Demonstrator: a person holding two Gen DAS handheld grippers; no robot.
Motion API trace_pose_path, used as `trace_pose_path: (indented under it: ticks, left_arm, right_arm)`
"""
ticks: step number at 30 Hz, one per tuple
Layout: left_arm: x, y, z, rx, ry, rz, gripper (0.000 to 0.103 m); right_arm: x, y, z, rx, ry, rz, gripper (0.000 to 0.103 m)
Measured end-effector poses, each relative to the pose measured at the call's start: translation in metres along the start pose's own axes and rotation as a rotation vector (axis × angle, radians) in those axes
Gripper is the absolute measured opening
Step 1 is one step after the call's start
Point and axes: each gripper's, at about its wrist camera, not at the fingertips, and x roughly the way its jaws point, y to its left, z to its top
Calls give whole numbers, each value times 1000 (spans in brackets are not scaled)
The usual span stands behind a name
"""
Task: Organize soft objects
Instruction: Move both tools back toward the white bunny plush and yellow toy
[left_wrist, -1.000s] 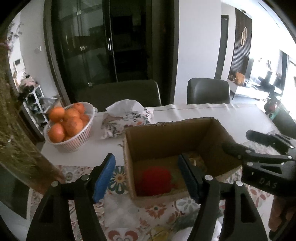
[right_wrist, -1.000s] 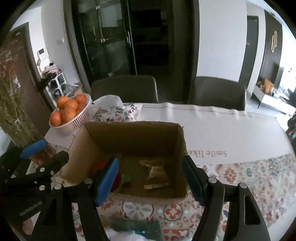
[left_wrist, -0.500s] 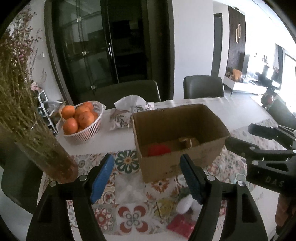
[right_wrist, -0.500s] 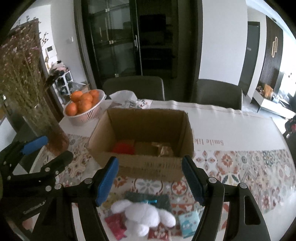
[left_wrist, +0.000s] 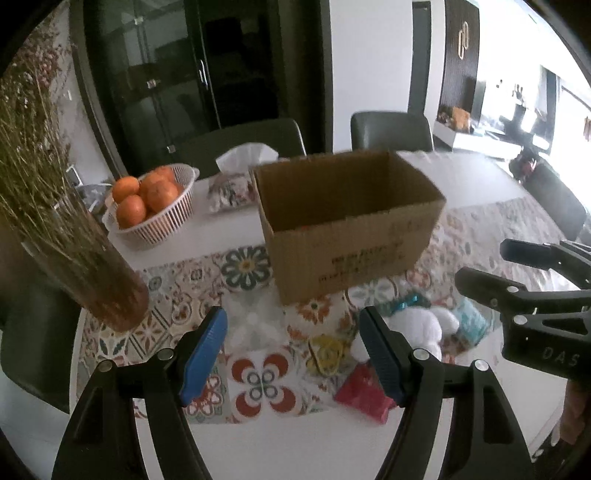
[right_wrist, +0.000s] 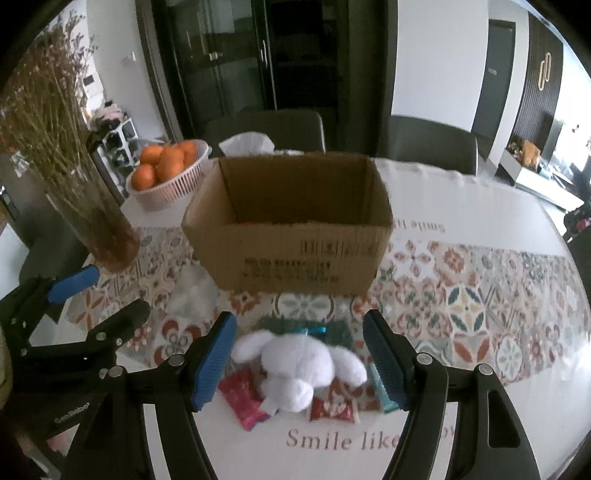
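Observation:
An open cardboard box (left_wrist: 351, 229) (right_wrist: 291, 240) stands mid-table; its contents are hidden from here. In front of it lie a white plush bunny (right_wrist: 299, 365) (left_wrist: 417, 328), red pouches (right_wrist: 243, 395) (left_wrist: 364, 387), a dark green item (right_wrist: 306, 328), a teal packet (right_wrist: 380, 387), a yellow item (left_wrist: 325, 354) and a clear bag (left_wrist: 255, 325). My right gripper (right_wrist: 301, 363) is open and empty, its jaws on either side of the bunny, above it. My left gripper (left_wrist: 293, 350) is open and empty, above the patterned runner left of the toys.
A white basket of oranges (left_wrist: 147, 206) (right_wrist: 166, 177), a tissue pack (left_wrist: 236, 177) and a vase of dried flowers (left_wrist: 92, 266) (right_wrist: 96, 229) stand at the left. Dark chairs (right_wrist: 424, 147) line the far side. The patterned runner (right_wrist: 461, 288) crosses the white table.
Both grippers have pulled back and down from over the box toward the near edge. The box interior has dropped out of sight and the loose toys now lie between the jaws.

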Motion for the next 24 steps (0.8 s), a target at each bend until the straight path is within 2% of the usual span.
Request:
trace_pose_path:
  ticks: [11, 24]
  left_arm:
    - [18, -3, -27, 59, 123, -45, 73]
    - [61, -6, -33, 150, 265, -109, 73]
  right_arm:
    - [18, 2, -29, 57, 118, 7, 72]
    - [54, -4, -49, 158, 257, 10, 72]
